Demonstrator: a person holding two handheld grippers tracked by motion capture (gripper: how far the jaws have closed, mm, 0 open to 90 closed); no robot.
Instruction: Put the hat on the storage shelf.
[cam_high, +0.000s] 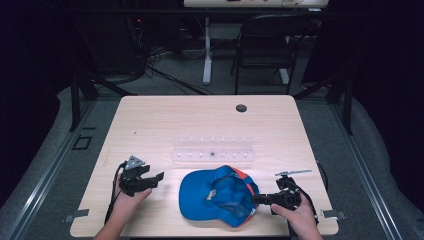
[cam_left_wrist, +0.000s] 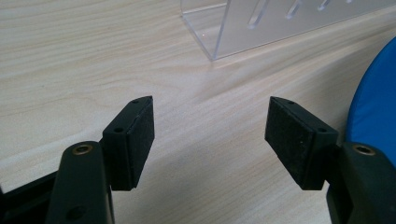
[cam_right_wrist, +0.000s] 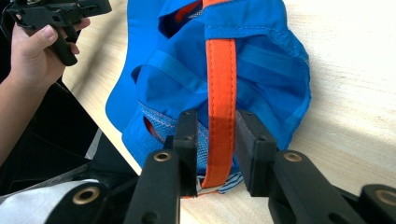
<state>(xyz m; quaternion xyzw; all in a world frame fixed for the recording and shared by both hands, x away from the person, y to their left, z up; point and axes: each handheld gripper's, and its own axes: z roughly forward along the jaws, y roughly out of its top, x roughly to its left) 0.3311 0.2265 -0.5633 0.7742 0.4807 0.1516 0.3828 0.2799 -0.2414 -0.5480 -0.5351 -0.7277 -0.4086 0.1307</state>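
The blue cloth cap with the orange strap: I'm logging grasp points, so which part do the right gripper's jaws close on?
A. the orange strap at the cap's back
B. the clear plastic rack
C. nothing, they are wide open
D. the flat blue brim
A: in the right gripper view the right gripper has its jaws closed around the orange strap of the blue cloth cap.

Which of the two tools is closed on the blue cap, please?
The right tool: it grips the cap's orange strap between its jaws. The left tool is open over bare table, beside the cap.
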